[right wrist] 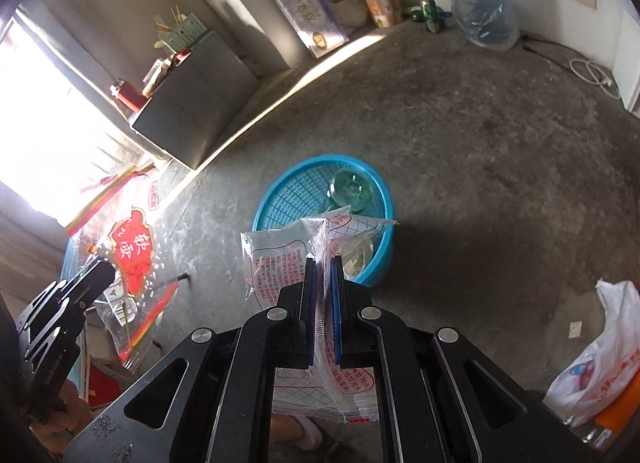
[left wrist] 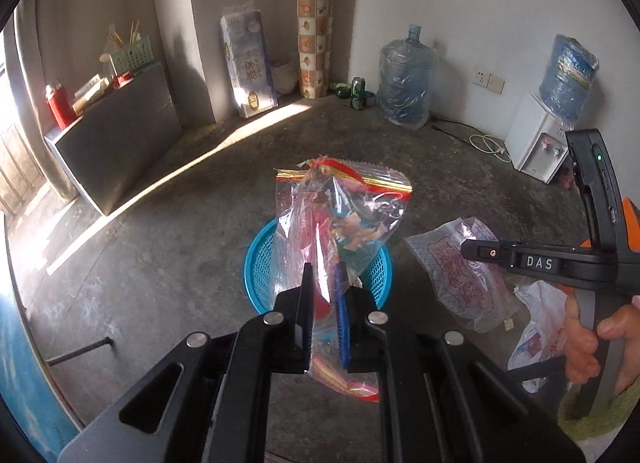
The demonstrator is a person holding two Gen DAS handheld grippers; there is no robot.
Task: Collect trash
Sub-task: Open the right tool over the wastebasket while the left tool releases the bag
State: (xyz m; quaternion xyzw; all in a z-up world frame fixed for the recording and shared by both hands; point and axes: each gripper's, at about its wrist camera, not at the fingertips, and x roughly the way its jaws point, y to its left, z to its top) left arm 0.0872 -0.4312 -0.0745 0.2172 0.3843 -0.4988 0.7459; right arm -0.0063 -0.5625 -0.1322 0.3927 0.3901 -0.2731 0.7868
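Trash: one clear red-trimmed bag [left wrist: 340, 219], pinched in the left gripper [left wrist: 325, 287] above the blue basket [left wrist: 256, 263]; one clear wrapper with red print [right wrist: 280, 259], pinched in the right gripper [right wrist: 324, 283] at the basket's near rim. Basket on the concrete floor [right wrist: 460, 135], holding a green glass piece [right wrist: 352, 189]. White plastic bag [right wrist: 600, 351] on the floor, right of the basket.

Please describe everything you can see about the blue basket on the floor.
The blue basket is round, shallow and looks like plastic, with a lattice bottom and solid rim. It sits flat on the concrete floor. Inside lie a clear green bottle and a crumpled wrapper. Nothing grips it; both tongs hold plastic bags near it.
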